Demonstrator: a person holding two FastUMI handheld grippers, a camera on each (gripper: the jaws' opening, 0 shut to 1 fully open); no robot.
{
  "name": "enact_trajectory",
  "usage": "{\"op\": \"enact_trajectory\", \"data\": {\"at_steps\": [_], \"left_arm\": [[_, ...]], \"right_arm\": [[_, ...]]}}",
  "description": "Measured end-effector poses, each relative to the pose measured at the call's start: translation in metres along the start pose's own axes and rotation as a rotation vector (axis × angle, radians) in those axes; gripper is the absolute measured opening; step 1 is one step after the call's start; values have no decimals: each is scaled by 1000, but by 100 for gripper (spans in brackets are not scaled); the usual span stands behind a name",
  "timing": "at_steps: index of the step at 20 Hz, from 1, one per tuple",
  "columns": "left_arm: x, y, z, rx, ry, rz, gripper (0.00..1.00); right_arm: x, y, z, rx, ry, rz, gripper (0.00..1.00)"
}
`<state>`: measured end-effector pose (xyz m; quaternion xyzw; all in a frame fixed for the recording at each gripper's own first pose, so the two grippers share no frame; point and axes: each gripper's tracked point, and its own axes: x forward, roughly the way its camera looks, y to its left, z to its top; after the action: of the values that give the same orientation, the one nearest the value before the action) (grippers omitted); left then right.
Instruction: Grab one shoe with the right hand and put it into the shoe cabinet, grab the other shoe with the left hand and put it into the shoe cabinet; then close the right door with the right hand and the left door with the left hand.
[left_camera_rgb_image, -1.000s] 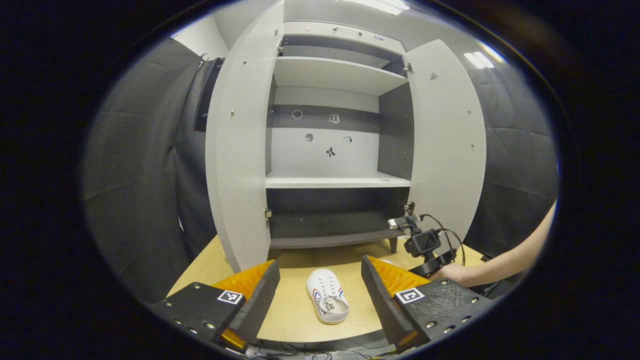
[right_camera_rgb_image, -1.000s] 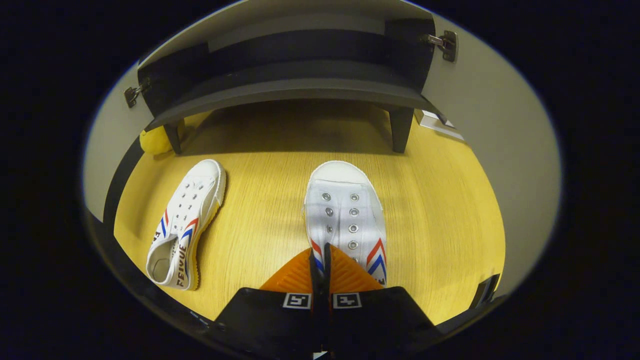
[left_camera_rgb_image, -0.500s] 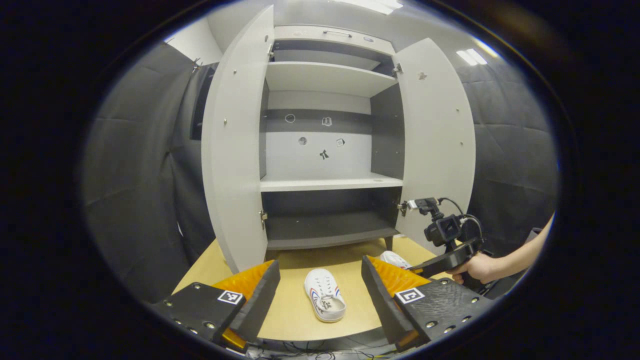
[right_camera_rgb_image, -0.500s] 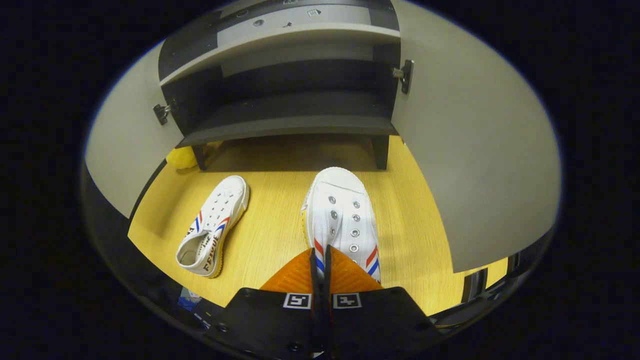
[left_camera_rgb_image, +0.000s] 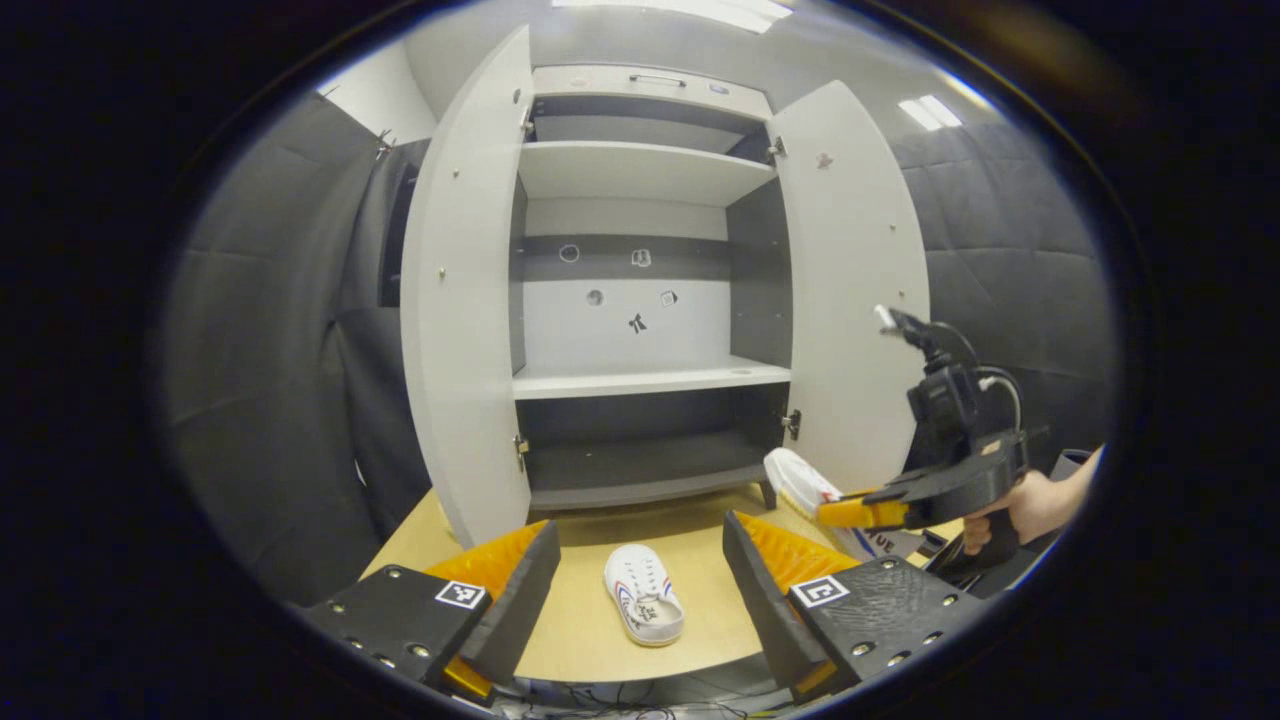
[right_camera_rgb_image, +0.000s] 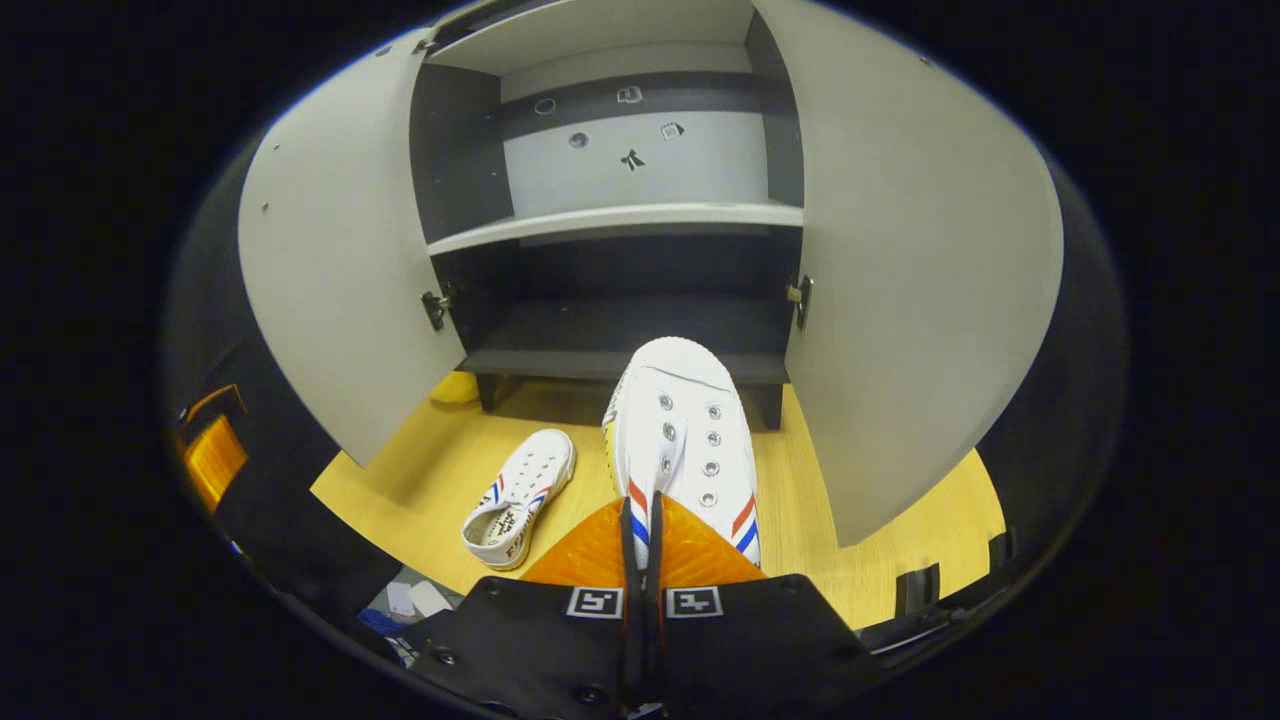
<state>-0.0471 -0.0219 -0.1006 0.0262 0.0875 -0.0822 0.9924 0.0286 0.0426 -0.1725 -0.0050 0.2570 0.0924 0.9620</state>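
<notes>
Right claw clamped tight on the heel end of a white shoe, orange fingers nearly together with the shoe's edge pinched between them. That shoe is off the table, toe pointing at the cabinet, roughly level with the dark bottom shelf and in front of it, not inside. In the left gripper view the same claw shows at right, held by a hand, with the shoe hanging in front of the right door's lower edge. Left claw is wide, nothing between its fingers, low over the near table edge. Second shoe lies flat on the table between the left claw's fingers as seen, but farther off and not touching them, toe toward the cabinet, opening toward the camera. In the right gripper view this shoe sits left of the held one, well apart from it. Both doors are swung out: left door, right door. Middle shelf and top shelf are light, bottom one is dark. Small yellow object by the cabinet's left leg, can't tell what it is.
</notes>
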Motion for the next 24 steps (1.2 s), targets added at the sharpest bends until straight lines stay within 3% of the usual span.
{"op": "enact_trajectory", "data": {"at_steps": [6, 11, 18, 24], "left_arm": [[-15, -1, -1, -15, -3, 4, 94], [-14, 3, 11, 64, -10, 60, 94], [24, 6, 56, 66, -52, 39, 94], [72, 20, 88, 30, -61, 61, 94]], "right_arm": [[-18, 15, 77, 61, -161, 49, 2], [-8, 31, 159, 23, -297, 86, 2], [40, 40, 260, 18, -423, 107, 2], [92, 14, 325, 3, -497, 43, 1]]}}
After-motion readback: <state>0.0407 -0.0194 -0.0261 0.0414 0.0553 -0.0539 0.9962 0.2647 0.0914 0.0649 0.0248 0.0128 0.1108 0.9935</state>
